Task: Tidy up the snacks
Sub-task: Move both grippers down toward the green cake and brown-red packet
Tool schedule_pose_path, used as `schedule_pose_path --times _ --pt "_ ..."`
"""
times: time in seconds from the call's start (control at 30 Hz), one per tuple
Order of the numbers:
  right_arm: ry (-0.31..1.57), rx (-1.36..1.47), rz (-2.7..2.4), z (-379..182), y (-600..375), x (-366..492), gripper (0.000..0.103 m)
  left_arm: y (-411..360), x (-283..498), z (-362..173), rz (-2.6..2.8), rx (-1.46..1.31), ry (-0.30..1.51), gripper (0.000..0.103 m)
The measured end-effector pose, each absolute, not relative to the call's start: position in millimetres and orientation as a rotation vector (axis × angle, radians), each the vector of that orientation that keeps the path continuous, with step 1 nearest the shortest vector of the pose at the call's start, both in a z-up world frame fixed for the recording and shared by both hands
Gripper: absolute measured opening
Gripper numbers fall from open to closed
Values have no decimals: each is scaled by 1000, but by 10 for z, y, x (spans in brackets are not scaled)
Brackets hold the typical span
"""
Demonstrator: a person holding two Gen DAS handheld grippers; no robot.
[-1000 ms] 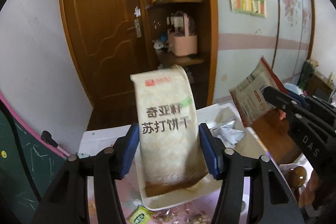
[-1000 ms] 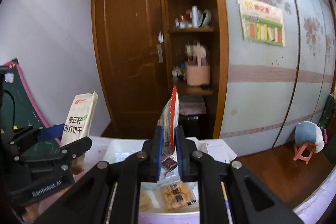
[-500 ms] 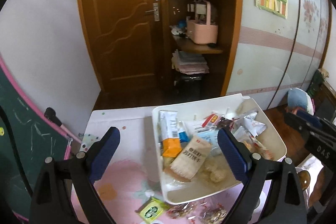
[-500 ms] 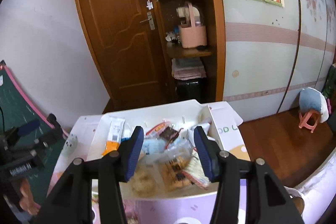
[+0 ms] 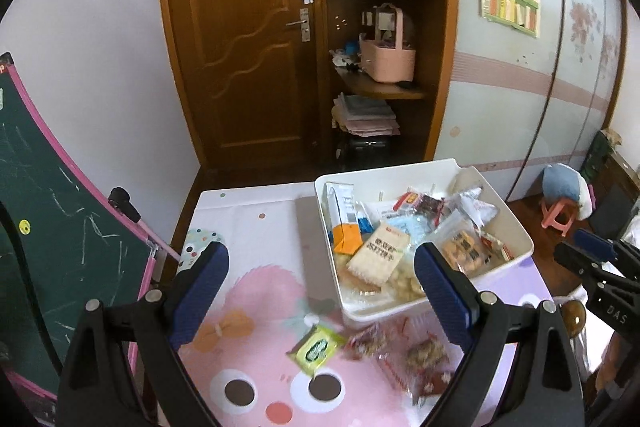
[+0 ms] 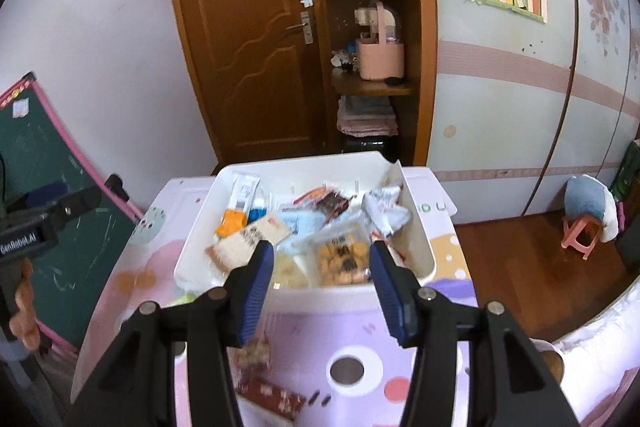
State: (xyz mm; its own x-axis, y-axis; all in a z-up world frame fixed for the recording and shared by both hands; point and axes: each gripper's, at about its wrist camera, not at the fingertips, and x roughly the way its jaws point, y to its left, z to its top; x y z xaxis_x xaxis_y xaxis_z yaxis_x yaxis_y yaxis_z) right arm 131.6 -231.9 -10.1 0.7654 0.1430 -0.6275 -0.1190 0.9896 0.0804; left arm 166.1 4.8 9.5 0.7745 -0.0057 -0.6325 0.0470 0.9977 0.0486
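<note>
Most snacks lie in my white bin [image 5: 516,223] | both claws, left [image 5: 322,277] and right [image 6: 322,269], spread, holding nothing | a green packet [image 5: 316,347] and clear bags [image 5: 424,355] remain on the table, near the bin.

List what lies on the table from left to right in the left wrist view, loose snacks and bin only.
Green snack packet → red-wrapped snack → clear pack of brown snacks; behind them, toward the right, the white bin full of snacks.
</note>
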Motion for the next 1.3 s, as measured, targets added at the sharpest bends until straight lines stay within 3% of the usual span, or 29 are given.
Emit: schedule_pose_path --times 0.23,0.47,0.93,1.3 --pt "715 -55 215 -280 -2227 1002 50 167 1362 -25 -50 112 708 94" --pt "833 -121 298 -728 -2094 963 50 220 1330 -476 -94 167 827 94" --pt "1038 -288 529 -1751 -1688 1042 50 361 1856 -1713 -145 204 1143 94" --pt "1058 -336 626 -1958 -1575 1190 50 365 2248 -2103 -154 234 1209 90"
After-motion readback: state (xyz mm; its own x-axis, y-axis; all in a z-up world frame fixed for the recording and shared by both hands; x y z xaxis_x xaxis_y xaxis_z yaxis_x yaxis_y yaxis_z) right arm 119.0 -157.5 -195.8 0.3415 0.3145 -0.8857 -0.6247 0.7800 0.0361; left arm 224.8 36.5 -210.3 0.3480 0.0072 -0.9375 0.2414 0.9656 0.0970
